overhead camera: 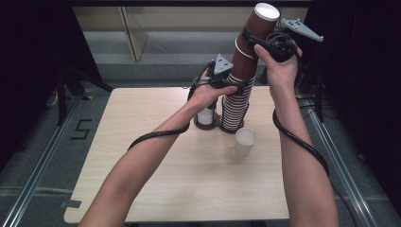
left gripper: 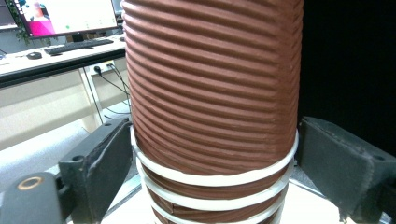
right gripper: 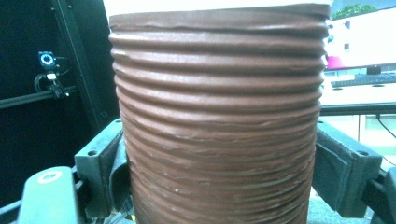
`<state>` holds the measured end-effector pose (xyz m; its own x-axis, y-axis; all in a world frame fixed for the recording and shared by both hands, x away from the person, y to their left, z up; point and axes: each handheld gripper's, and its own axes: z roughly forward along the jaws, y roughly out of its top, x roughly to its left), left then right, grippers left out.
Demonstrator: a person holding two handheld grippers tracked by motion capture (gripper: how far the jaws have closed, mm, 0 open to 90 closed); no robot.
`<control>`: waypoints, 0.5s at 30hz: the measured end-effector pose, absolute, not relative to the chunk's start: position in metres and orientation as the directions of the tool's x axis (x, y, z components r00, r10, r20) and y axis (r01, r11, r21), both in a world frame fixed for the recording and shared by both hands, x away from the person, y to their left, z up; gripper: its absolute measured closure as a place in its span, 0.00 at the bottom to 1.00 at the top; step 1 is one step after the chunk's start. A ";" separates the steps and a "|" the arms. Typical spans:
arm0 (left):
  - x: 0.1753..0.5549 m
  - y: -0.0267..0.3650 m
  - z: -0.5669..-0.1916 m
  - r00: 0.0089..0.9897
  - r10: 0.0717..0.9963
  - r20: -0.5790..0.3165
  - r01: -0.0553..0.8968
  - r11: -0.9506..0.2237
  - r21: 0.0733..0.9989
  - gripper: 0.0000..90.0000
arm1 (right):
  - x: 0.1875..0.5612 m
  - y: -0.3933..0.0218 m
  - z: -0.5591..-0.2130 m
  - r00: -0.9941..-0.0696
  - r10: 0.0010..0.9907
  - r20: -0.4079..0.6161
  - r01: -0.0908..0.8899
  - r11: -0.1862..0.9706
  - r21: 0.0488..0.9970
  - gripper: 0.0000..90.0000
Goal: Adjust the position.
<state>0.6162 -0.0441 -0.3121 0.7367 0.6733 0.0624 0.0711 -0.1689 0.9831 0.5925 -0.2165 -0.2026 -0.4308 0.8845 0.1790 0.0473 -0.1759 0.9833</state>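
Bare forearms, black cables, grey three-cornered plates, black padded jaws with screws.

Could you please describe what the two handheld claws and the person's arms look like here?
Both claws are black. The left claw and the right claw each carry a grey three-cornered plate with small holes on top. In the gripper views the jaws are blocky, with matte padded inner faces and a round screw hole on each. A black cable trails from each claw along the forearm. The forearms are bare, no sleeves in sight.

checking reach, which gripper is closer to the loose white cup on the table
Left. The left gripper clamps the cup stack low down, just above and behind the white cup; the right gripper grips the stack's top, much higher.
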 end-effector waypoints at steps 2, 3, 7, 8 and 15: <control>0.616 -0.044 -0.312 0.736 0.673 0.067 0.069 -0.173 0.982 0.12 | 0.590 -0.218 -0.199 -0.433 0.882 0.187 0.032 -0.192 0.981 0.20; 0.616 -0.044 -0.312 0.736 0.674 0.066 0.070 -0.173 0.983 0.12 | 0.589 -0.219 -0.198 -0.433 0.882 0.186 0.026 -0.194 0.981 0.20; 0.616 -0.045 -0.312 0.734 0.676 0.063 0.075 -0.172 0.982 0.12 | 0.582 -0.222 -0.191 -0.440 0.878 0.187 0.014 -0.202 0.979 0.20; 0.616 -0.045 -0.312 0.734 0.676 0.066 0.073 -0.174 0.982 0.12 | 0.580 -0.223 -0.189 -0.440 0.878 0.187 0.018 -0.200 0.980 0.20; 0.616 -0.045 -0.312 0.736 0.673 0.065 0.069 -0.170 0.983 0.12 | 0.563 -0.232 -0.184 -0.449 0.877 0.170 -0.004 -0.193 0.981 0.20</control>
<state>0.6155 -0.0448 -0.3117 0.7364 0.6734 0.0649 0.0689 -0.1700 0.9830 0.5634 -0.2318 -0.1842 -0.4486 0.8774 0.1704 -0.0043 -0.1928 0.9812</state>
